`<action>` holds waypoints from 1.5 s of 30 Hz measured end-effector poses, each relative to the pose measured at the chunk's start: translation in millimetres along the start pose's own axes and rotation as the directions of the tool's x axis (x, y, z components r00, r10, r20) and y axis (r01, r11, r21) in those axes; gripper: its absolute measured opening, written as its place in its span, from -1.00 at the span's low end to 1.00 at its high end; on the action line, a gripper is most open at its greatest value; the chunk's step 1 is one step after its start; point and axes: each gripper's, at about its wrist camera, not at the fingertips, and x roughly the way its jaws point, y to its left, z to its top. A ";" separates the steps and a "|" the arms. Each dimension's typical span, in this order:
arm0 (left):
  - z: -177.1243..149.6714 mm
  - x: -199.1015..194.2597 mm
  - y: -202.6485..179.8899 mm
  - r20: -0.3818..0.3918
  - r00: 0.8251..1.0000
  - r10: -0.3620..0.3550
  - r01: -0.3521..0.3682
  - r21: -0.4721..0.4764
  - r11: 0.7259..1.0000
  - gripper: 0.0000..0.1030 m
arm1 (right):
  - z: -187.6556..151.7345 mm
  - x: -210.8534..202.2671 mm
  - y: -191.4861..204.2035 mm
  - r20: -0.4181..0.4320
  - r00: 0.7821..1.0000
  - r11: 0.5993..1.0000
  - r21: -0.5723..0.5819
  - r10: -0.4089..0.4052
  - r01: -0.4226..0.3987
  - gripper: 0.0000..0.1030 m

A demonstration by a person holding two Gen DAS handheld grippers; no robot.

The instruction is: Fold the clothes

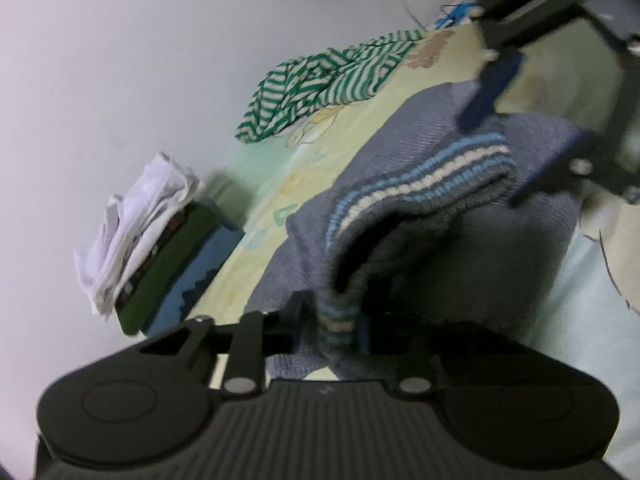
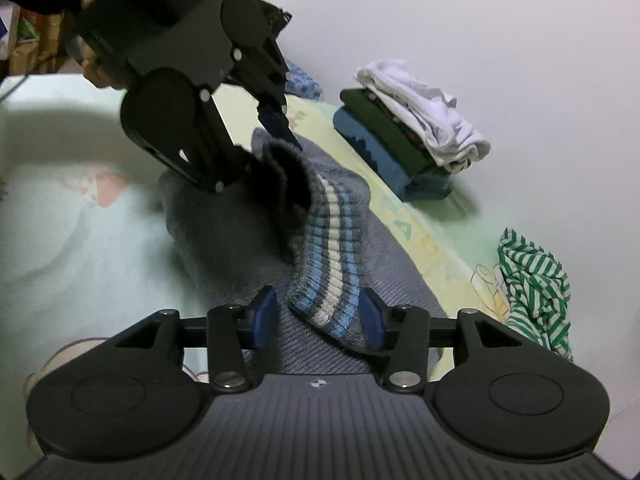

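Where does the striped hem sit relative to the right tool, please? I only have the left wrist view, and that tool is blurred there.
Observer: In the right wrist view the right tool stands open. The striped hem lies between its pads, unpinched, with a clear gap on the picture's left side.
Operator: Thank you. How does my left tool look from over there?
Observer: The left tool comes down from the upper left onto the hem's far end, and a hand shows behind its body.
Operator: And what is beyond it?
Observer: A pale sheet with a pink print.
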 end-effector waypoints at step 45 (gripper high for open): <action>-19.4 -108.5 43.1 0.029 0.975 -0.222 0.222 -0.250 0.943 -0.22 | -11.0 -25.5 1.7 -0.080 0.969 0.941 0.268 0.235 -0.206 -0.73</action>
